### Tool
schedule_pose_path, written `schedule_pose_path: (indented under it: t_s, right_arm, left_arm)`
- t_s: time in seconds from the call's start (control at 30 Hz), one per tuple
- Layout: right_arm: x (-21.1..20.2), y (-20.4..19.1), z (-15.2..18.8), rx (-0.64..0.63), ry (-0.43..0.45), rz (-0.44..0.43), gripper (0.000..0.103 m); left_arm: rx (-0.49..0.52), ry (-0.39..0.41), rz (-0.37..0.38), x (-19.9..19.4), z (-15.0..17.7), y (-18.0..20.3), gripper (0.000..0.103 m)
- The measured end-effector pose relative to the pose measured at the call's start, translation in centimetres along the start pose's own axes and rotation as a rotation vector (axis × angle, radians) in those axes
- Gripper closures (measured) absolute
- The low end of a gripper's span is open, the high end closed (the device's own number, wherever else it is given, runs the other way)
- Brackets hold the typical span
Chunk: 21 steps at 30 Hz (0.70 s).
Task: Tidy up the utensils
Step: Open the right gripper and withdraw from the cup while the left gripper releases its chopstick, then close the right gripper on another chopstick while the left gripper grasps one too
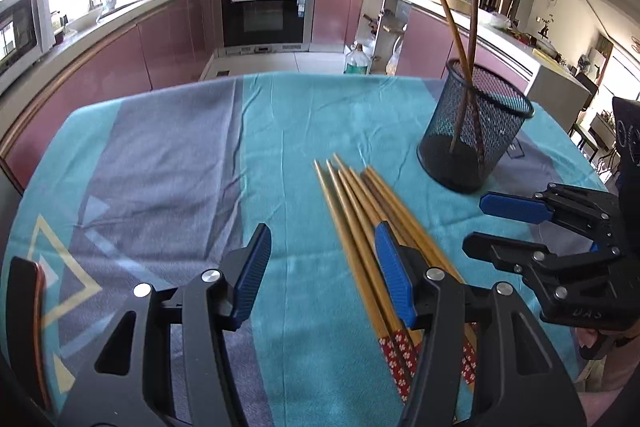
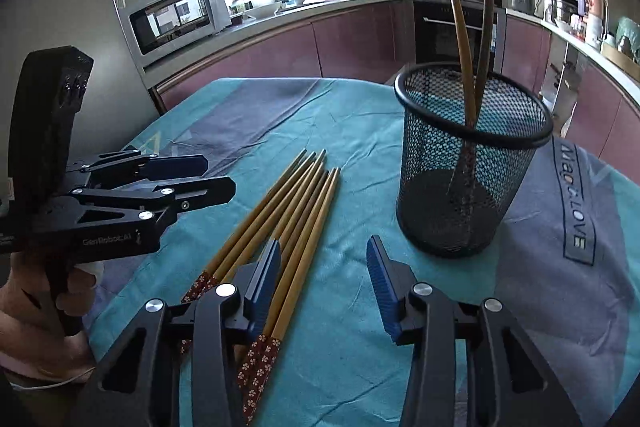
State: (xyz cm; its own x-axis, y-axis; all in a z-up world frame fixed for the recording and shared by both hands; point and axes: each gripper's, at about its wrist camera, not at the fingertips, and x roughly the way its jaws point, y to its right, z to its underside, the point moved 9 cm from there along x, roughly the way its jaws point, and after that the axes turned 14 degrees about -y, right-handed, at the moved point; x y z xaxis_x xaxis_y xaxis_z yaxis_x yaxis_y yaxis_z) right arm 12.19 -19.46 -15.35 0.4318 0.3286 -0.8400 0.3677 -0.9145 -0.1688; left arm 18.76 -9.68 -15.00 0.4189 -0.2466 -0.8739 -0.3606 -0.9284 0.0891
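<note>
Several loose bamboo chopsticks [image 1: 352,203] [image 2: 288,203] with red patterned ends lie side by side on the teal cloth. A black mesh cup [image 1: 476,139] [image 2: 472,167] stands upright beyond them, with two chopsticks [image 1: 452,23] [image 2: 460,27] leaning inside it. My left gripper [image 1: 323,267] [image 2: 220,174] is open over bare cloth, its right finger above the bundle's left side. My right gripper [image 2: 324,267] [image 1: 476,223] is open low over the bundle's handle end. A couple of chopsticks lie between its pads, and the pads are not pressing on them.
The cloth-covered table [image 1: 168,163] ends at a rounded far edge, with purple kitchen cabinets [image 1: 168,39] and an oven [image 1: 266,11] beyond. A microwave [image 2: 176,17] sits on the counter. A hand [image 2: 40,327] holds the left gripper's handle. A dark curved object [image 1: 24,307] stands at the left edge.
</note>
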Motion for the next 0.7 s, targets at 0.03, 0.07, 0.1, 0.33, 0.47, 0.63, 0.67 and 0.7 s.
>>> schedule_pose_path:
  t_s: [0.03, 0.07, 0.1, 0.33, 0.47, 0.63, 0.67, 0.7]
  right_arm:
    - [0.2, 0.1, 0.1, 0.005, -0.007, 0.003, 0.06]
    - [0.4, 0.1, 0.3, 0.009, -0.011, 0.004, 0.06]
    - [0.6, 0.1, 0.4, 0.012, -0.018, 0.001, 0.061]
    - [1.3, -0.3, 0.4, 0.007, -0.045, 0.01, 0.066]
    - [2.0, -0.5, 0.3, 0.008, -0.06, 0.019, 0.07]
    - [2.4, -0.7, 0.1, 0.006, -0.071, 0.026, 0.07]
    - [2.5, -0.8, 0.1, 0.002, -0.073, 0.029, 0.07]
    - [2.6, -0.7, 0.2, 0.0, -0.074, 0.035, 0.071]
  left_arm:
    - [-0.003, -0.009, -0.001, 0.3, 0.3, 0.1, 0.05]
    - [-0.004, -0.015, -0.002, 0.6, 0.6, 0.2, 0.051]
    - [-0.003, -0.021, -0.002, 0.8, 0.8, 0.2, 0.051]
    - [-0.008, -0.058, 0.005, 2.0, 1.4, 0.7, 0.053]
    - [-0.008, -0.074, 0.008, 2.5, 1.7, 0.8, 0.055]
    - [-0.008, -0.077, 0.012, 2.9, 1.7, 1.0, 0.057]
    - [-0.007, -0.077, 0.013, 3.0, 1.7, 1.1, 0.057]
    - [-0.006, -0.077, 0.014, 3.0, 1.8, 1.0, 0.057]
